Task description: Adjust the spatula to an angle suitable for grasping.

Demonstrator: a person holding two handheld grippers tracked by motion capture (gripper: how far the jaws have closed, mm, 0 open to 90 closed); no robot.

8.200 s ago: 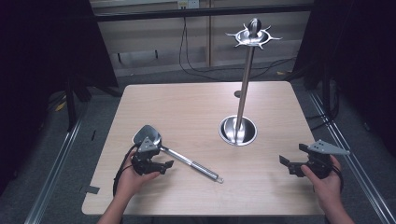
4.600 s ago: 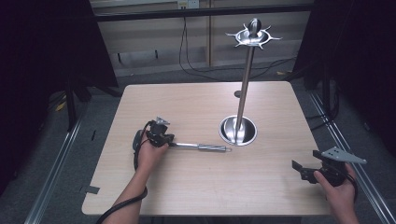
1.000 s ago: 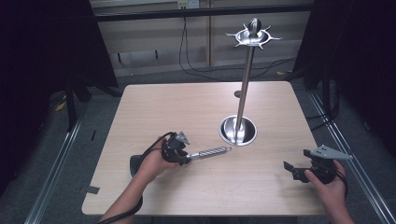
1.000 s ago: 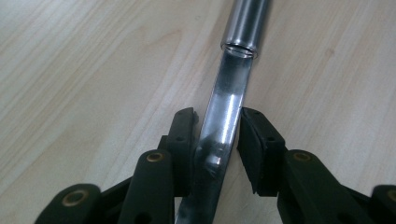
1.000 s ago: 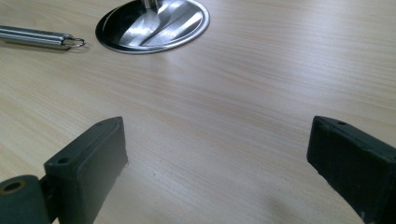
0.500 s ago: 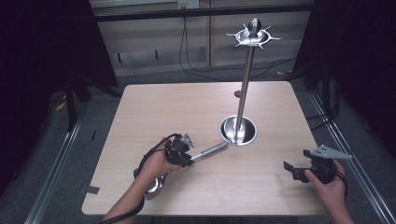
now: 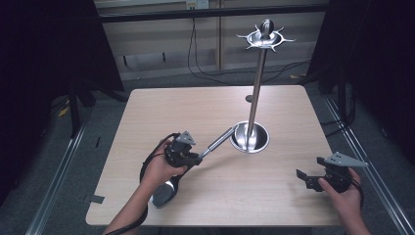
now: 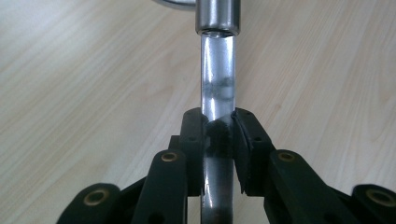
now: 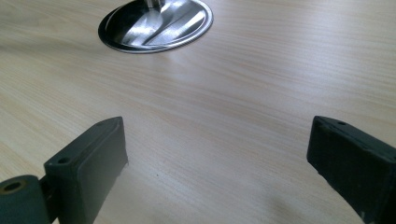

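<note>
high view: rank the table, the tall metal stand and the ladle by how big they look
1. table, by far the largest.
2. tall metal stand, from its round base up to the hook ring.
3. ladle, smallest; the hand and left tool hide its middle, so its full length is unsure.

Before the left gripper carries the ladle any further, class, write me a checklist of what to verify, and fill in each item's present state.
1. Left gripper shut on the ladle handle: ok; the jaws have just been closing and the pads press the shaft on both sides.
2. Handle end raised off the table: ok.
3. Ladle bowl off the table: cannot tell; it sits low under the left hand.
4. Hooks atop the stand free: ok, nothing hangs there.
5. Right gripper out of the way: ok; open, empty, near the table's right edge.
6. Hanging hole in the handle tip: cannot tell.
</note>
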